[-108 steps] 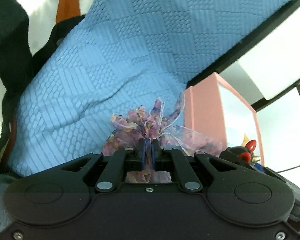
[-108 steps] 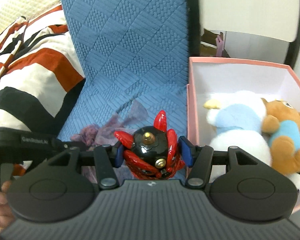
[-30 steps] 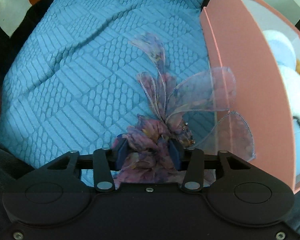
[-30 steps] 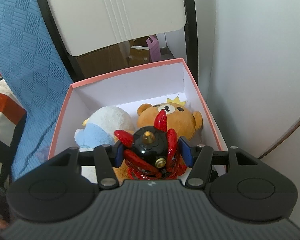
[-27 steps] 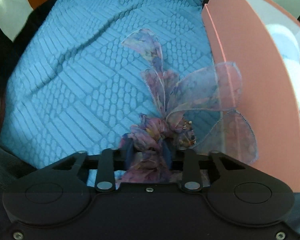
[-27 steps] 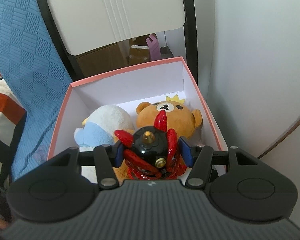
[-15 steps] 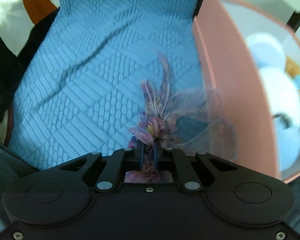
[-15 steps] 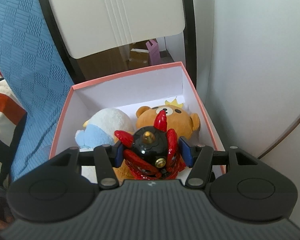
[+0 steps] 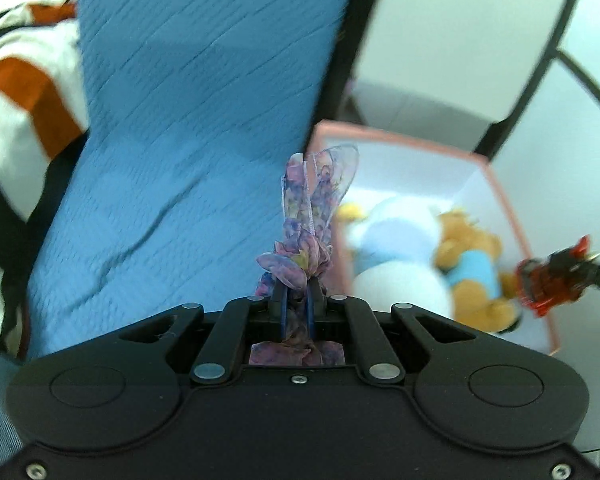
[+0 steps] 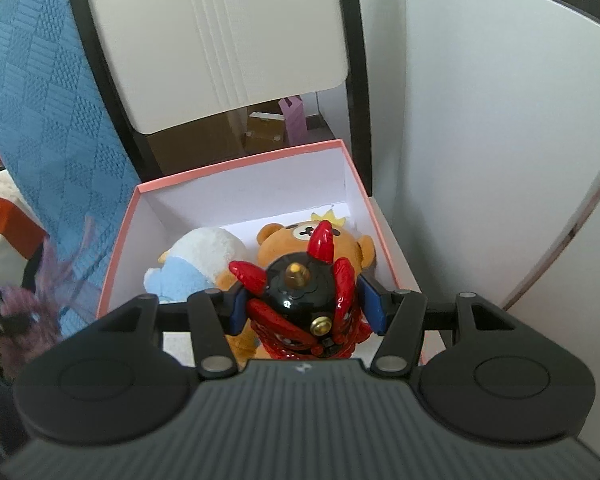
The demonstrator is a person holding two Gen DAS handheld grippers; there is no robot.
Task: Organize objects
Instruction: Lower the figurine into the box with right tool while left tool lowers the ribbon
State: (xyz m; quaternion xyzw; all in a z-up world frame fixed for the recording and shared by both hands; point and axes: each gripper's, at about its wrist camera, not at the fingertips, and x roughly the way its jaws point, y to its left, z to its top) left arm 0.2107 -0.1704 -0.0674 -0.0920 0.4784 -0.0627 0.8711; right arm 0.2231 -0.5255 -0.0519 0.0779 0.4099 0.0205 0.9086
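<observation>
The purple ribbon bow (image 9: 308, 216), lifted off the blue cloth (image 9: 188, 128), now hangs beside the pink box (image 9: 504, 208).

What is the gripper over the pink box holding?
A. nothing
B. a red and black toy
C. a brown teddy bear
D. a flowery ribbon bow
B: the right gripper is clamped on the red and black toy above the pink box, where the bear already lies.

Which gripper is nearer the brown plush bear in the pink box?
Right. The right gripper, clamping the red-black toy, hovers over the bear; the left gripper sits outside the box.
</observation>
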